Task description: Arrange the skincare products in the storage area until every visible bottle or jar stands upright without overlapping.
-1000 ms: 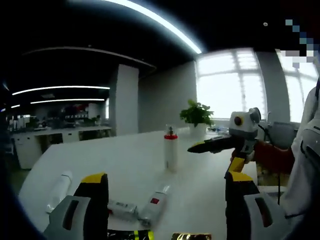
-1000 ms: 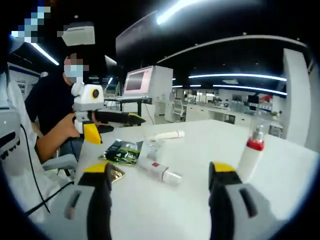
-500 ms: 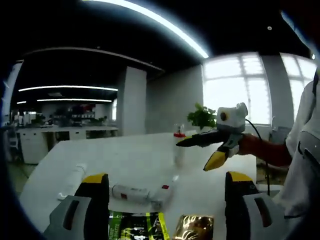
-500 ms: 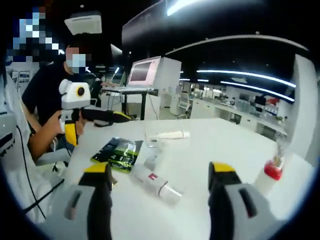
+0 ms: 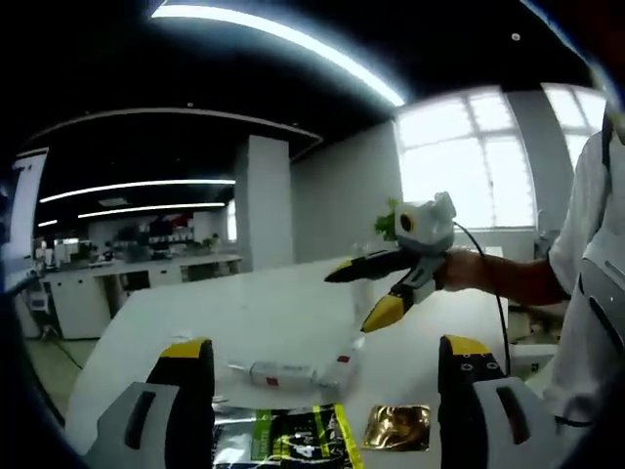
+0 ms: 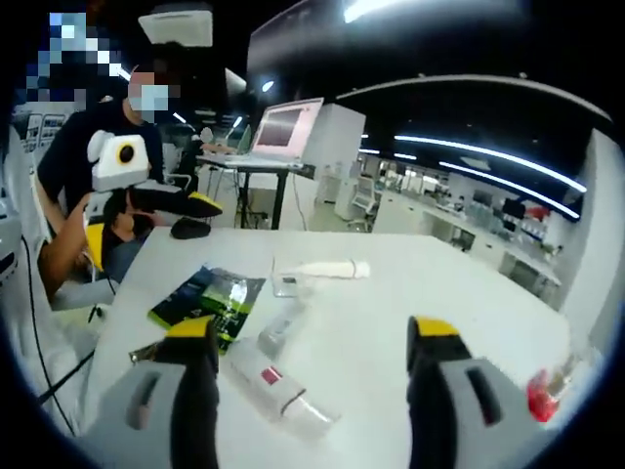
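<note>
Left gripper view, near to far: left gripper (image 5: 312,391) with yellow-tipped jaws spread wide, nothing between them, raised over the near edge of a white tabletop (image 5: 244,322). Just past the jaws, a green-and-black sachet (image 5: 283,438) and a gold foil sachet (image 5: 397,428), both flat near that edge. Beyond them two white tubes lying on their sides — one (image 5: 278,372) crosswise, another (image 5: 344,354) angled, its end close to the first; contact between them cannot be told. Farther off, held above the tabletop by a hand, right gripper (image 5: 354,293), jaws parted and empty.

Right gripper view: right gripper's own jaws spread wide, nothing pinched. Between them, a white tube with a red mark (image 6: 278,391) lying flat, a second small tube (image 6: 281,327) beyond it, apart. Green sachet to the left. Toward the far edge, a long white tube (image 6: 327,269) on its side. At the right edge, a red-collared bottle (image 6: 552,391) — stance cannot be told.
</note>
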Available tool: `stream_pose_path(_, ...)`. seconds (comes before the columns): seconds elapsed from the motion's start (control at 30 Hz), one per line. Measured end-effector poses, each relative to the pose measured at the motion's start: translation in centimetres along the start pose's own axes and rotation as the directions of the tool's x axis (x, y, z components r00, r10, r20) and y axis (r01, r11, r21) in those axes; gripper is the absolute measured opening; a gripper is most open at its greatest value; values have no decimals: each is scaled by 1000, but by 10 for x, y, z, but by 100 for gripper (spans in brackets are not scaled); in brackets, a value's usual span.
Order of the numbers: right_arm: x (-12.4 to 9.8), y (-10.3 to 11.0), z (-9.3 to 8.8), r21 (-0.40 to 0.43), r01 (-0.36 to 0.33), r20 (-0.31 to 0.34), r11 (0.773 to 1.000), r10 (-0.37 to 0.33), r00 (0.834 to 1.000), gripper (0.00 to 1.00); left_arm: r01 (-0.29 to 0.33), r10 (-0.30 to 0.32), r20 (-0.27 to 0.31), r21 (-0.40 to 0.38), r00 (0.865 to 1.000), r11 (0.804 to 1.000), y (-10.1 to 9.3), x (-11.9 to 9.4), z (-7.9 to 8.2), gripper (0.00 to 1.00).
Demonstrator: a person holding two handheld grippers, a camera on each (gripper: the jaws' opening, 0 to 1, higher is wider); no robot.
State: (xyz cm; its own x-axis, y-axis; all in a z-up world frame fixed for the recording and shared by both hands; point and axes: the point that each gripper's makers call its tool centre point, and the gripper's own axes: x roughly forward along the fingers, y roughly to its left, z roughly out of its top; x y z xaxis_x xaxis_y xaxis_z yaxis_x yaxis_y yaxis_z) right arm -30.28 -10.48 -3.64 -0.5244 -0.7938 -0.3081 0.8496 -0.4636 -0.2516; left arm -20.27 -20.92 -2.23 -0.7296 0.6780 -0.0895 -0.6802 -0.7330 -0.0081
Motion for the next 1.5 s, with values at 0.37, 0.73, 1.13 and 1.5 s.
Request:
stream_pose_path(0.37, 25, -9, 2, -76, -20, -57, 997, 16, 998, 77, -34, 33, -79, -6, 996, 999, 12, -14, -24, 99)
stream_pose_path(0.73, 54, -20, 3, -153, -73, -141, 985, 51, 989, 77, -49, 48, -80, -20, 996, 999, 20, -25, -24, 99)
stream_pose_path(1.13, 94, -36, 11, -261, -189, -275, 947, 115, 955, 80, -58, 55, -81, -35, 995, 998, 35, -41, -30, 97)
stream_pose_path(1.5, 120, -54, 2, -324, -291, -431, 900, 133, 893, 80, -64, 61, -57, -50, 996, 997, 40, -50, -26, 99)
